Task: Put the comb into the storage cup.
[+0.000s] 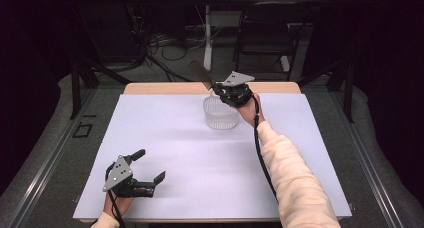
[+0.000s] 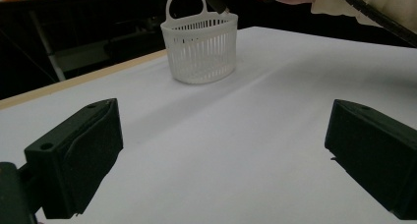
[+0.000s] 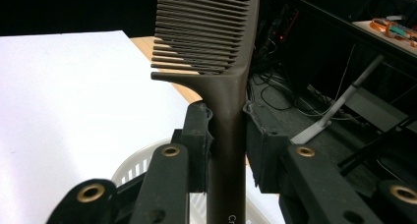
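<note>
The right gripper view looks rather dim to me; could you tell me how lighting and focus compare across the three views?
Right gripper view: the comb is sharp, the background dark. Left gripper view: the basket is crisp on bright paper, which carries soft shadows. High view: the paper is evenly lit, the surroundings nearly black.

The basket [image 1: 220, 113] is sitting on the sheet [image 1: 175, 138] at the far middle of the table [image 1: 150, 88]. The right gripper [image 1: 216, 89] is hovering just over its far right rim, holding the comb [image 1: 201, 73] so it is slanting up and away to the far left. The left gripper [image 1: 149, 166] is resting on the sheet at the near left, well apart from the basket.
</note>
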Tool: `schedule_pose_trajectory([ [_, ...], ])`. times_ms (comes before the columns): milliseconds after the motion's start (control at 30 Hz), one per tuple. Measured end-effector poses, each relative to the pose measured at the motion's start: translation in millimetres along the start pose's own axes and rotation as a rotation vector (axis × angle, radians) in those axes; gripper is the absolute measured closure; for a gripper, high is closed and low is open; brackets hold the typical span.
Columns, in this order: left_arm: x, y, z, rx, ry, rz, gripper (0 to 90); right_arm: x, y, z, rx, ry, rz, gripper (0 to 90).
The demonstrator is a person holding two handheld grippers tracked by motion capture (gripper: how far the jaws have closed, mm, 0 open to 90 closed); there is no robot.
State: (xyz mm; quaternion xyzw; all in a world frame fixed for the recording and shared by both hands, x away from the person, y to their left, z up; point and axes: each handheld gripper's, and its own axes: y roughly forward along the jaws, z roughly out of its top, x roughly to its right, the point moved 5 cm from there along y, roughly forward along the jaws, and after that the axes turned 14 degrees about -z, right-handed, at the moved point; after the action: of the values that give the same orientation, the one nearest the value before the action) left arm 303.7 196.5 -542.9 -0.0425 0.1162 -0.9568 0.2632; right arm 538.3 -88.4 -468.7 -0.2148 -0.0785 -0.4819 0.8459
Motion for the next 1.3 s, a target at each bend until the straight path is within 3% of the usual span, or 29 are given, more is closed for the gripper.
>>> schedule_pose_trajectory([
  [500, 0.7, 0.3, -0.2, -0.001, 0.003, -0.002, 1.1, -2.2, 0.7, -3.9, 0.009, -0.011, 0.025, 72.5],
  [1300, 1.0, -0.7, -0.1, 0.000, 0.006, 0.002, 1.1, -4.2, 7.7, -18.8, -0.033, -0.013, 0.047, 72.4],
])
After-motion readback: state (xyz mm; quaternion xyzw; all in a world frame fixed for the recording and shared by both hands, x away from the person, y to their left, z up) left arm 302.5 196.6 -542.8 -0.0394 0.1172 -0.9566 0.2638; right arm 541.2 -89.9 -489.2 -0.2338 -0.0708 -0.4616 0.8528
